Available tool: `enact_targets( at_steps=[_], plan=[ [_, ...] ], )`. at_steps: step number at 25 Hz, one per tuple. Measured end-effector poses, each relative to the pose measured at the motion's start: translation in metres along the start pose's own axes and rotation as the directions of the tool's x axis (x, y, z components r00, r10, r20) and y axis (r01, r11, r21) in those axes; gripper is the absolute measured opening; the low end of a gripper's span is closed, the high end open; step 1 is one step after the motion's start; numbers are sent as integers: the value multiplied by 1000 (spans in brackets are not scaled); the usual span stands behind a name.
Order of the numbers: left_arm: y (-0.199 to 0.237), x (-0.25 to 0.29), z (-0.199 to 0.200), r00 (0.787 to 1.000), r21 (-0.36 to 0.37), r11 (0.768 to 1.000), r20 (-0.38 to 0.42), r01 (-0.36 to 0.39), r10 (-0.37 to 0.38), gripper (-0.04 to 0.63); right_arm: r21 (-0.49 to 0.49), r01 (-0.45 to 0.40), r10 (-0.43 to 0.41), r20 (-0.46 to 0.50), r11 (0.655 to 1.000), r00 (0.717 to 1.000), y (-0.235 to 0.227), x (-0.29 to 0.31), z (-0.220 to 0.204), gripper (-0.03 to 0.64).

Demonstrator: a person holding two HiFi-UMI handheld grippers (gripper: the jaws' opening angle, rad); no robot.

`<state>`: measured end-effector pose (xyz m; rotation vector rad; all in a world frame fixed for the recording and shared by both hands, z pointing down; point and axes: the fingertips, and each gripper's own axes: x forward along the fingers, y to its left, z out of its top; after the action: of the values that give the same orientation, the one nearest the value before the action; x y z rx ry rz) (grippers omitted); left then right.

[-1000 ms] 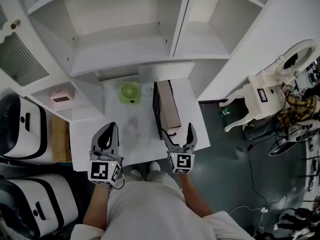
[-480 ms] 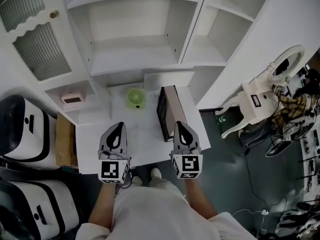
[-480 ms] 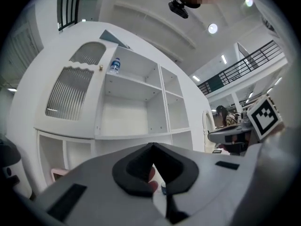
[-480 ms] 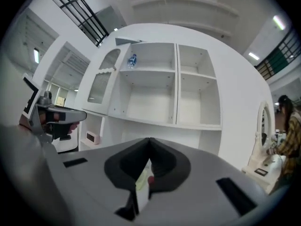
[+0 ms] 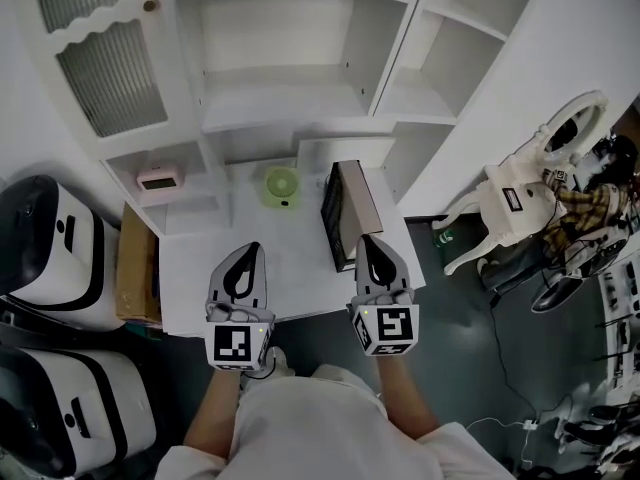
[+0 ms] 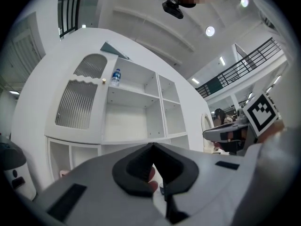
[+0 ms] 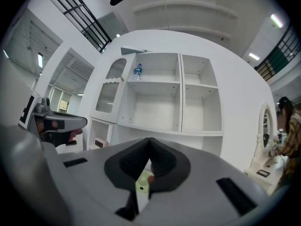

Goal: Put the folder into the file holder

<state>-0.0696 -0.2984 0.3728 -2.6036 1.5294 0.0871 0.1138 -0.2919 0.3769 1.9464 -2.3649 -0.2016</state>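
Note:
A dark file holder point(image 5: 333, 218) stands upright on the right part of the white desk point(image 5: 290, 273), with a brown folder point(image 5: 359, 200) standing in it. My left gripper point(image 5: 249, 249) hovers shut and empty over the desk's front left. My right gripper point(image 5: 371, 241) is shut and empty too, its tips just in front of the holder's near end. In the left gripper view the jaws point(image 6: 153, 147) meet at a point; in the right gripper view the jaws point(image 7: 149, 141) meet the same way, with nothing between them.
A small green gadget point(image 5: 281, 186) sits at the back of the desk. White shelving point(image 5: 290, 58) rises behind it, with a small pink clock point(image 5: 158, 180) in a low cubby. White machines point(image 5: 50, 253) stand at the left, a white chair point(image 5: 520, 203) at the right.
My right gripper's jaws were open a second ago and have shut. Both grippers have drawn back toward the desk's front edge, and the head view has shifted.

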Motion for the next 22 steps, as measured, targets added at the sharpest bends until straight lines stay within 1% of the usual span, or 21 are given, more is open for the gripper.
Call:
enact_targets(
  at_steps=[3,6,9,11,15,19,22],
  plan=[
    [-21,-18,4,1000,4,1000,4,-7,7,-9,2,-16,16,9,1000,1000,-2,-22,1,-3],
    [-51,-40,7,1000,-1,1000,-5,-27,27,-9,-1,-41,41,16,999,999,-8,-55,1,-4],
    [-84,-65,11,998,-11,998,-20,-54,54,-9,14,-81,81,23,997,996,-14,-94,0,-5],
    [-104,-80,13,997,-8,997,-28,-71,71,-9,6,-109,108,30,994,994,-14,-118,-1,-5],
    [-144,-113,22,995,-5,996,-40,-87,87,-9,4,-153,153,37,988,988,-12,-166,0,-5],
    [-168,-139,38,996,9,996,-26,-88,88,-9,19,-154,153,44,988,987,-12,-202,3,-5],
    [-176,-155,45,996,27,996,-17,-82,83,-9,44,-149,147,56,988,988,-9,-223,10,-5]
  ],
)
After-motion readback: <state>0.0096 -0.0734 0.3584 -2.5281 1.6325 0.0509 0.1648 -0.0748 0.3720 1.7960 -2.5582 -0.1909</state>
